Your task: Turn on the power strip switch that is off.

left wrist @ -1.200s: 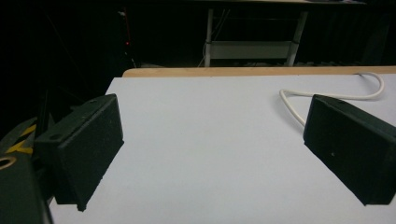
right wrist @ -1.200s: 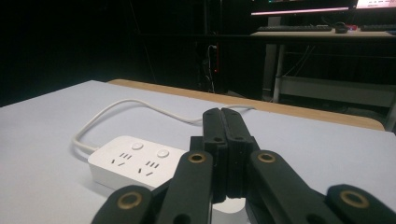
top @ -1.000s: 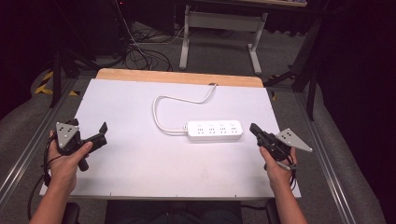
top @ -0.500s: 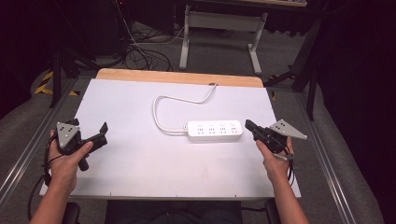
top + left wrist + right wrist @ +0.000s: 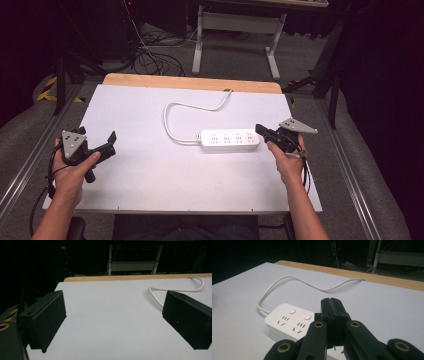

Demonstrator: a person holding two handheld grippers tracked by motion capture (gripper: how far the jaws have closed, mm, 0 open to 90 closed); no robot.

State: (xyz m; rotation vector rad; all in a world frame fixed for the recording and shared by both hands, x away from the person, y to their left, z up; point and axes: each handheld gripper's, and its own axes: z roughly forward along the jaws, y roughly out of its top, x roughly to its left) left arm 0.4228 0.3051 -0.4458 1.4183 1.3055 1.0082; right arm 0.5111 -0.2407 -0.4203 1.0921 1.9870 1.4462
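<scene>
A white power strip (image 5: pixel 230 141) lies in the middle of the white table (image 5: pixel 135 120), its white cable (image 5: pixel 172 110) looping back to the far edge. My right gripper (image 5: pixel 260 130) is shut with nothing between its jaws, its tip at the strip's right end; whether it touches I cannot tell. From the right gripper view the closed jaws (image 5: pixel 331 305) hang over the power strip (image 5: pixel 287 321), and the cable (image 5: pixel 294 278) curves away. My left gripper (image 5: pixel 111 141) stands open over the table's left side, far from the strip. Its pads (image 5: pixel 47 317) are wide apart, with the cable (image 5: pixel 155 296) beyond.
A wooden strip (image 5: pixel 192 82) runs along the table's far edge. Behind it stand a metal table frame (image 5: pixel 235 35) and loose cables (image 5: pixel 150 55) on the floor. Metal rails (image 5: pixel 345 165) flank the table on both sides.
My right gripper has moved left and forward to the power strip's right end. The left gripper has stayed still and open.
</scene>
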